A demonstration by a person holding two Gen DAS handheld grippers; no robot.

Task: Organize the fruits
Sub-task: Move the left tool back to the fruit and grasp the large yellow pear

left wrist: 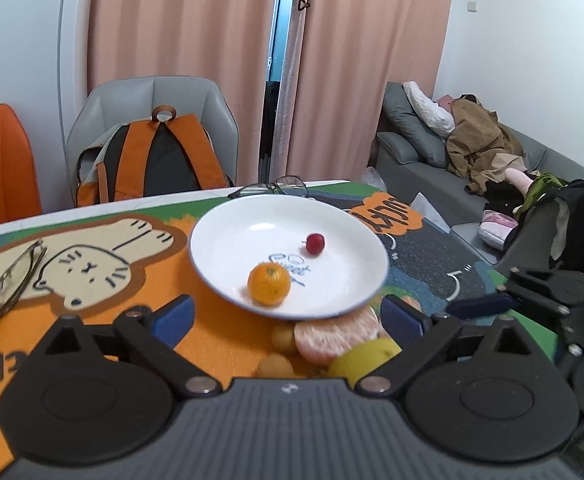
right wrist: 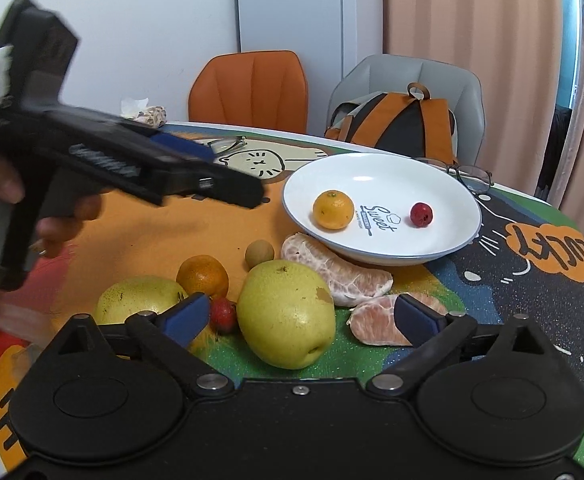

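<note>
A white plate on the cartoon mat holds a small orange and a red berry-sized fruit. My right gripper stands open around a yellow-green pear, its pads clear of the skin. Beside it lie a second pear, another orange, a small red fruit, a longan and two peeled pomelo segments. My left gripper is open and empty just short of the plate, above a pomelo segment.
Folded glasses lie on the mat at left and another pair behind the plate. An orange chair and a grey chair with a backpack stand past the far edge. A hand holds the left gripper.
</note>
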